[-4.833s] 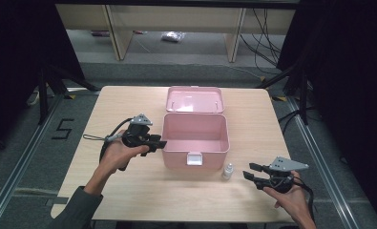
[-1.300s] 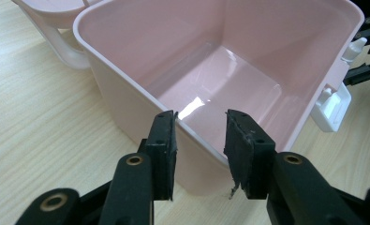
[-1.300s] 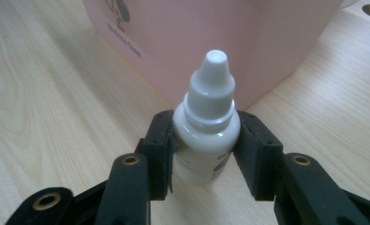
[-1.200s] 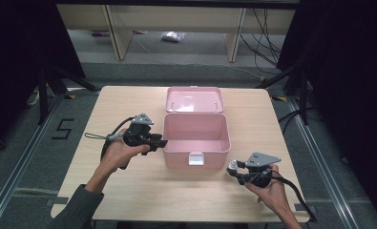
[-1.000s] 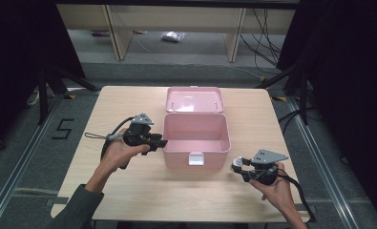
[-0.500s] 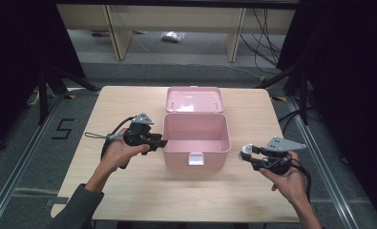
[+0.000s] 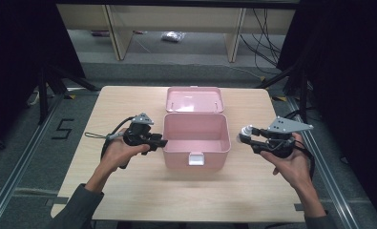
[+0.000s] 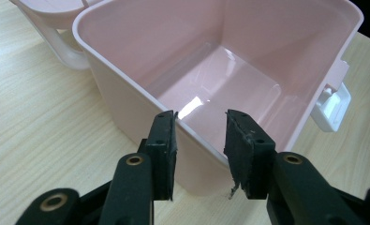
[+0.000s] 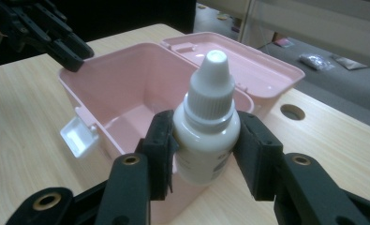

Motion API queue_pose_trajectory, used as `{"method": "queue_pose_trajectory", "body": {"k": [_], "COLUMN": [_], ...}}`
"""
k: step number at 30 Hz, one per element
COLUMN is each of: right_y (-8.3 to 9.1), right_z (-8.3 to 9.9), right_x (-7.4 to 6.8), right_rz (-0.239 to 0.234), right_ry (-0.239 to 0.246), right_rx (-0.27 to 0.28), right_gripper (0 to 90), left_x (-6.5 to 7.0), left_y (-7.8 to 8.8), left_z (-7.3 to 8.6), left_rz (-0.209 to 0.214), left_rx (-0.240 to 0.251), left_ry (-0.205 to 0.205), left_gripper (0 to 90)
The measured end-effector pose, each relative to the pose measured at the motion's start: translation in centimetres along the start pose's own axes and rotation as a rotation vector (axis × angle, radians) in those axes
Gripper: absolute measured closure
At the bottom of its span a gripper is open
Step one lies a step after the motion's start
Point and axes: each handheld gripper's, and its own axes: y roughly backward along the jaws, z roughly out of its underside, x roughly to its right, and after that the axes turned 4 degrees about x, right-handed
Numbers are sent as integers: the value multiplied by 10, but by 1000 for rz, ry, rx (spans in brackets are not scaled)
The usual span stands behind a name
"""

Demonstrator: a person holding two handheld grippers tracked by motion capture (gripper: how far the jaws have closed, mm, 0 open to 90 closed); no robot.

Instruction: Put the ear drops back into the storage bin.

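Small white plastic dropper bottle (image 9: 207, 123), cap up, sits clamped in our right gripper (image 7: 247, 135), just right of the open pink plastic box (image 7: 195, 143); the cavity lies leftward. Our left gripper (image 8: 200, 143) straddles the box's wall, clamping it.

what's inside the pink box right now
Nothing: the pink box shows a bare, shiny floor. The near corner behind the left gripper pads is covered.
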Motion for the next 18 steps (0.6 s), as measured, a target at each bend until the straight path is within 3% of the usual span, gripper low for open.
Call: {"method": "queue_pose_trajectory", "body": {"k": [8,10,14,18], "right_y": [-19,-25,-36,-49], "right_z": [-11,-14,-19,-23], "right_x": [-8,-7,-10,-12], "right_rz": [-61,-71,-91,-118], "right_ry": [19,50,51,92], "right_rx": [-59,-70,-109,-147], "right_gripper": [606,606,606,606], "left_x": [0,0,0,0], "left_y": [0,0,0,0], "left_z": [0,0,0,0], "left_rz": [-1,0,-1,-2], "left_rx": [0,0,0,-1], "left_ry": [-1,-1,-1,-2], "left_gripper": [630,630,630,629]}}
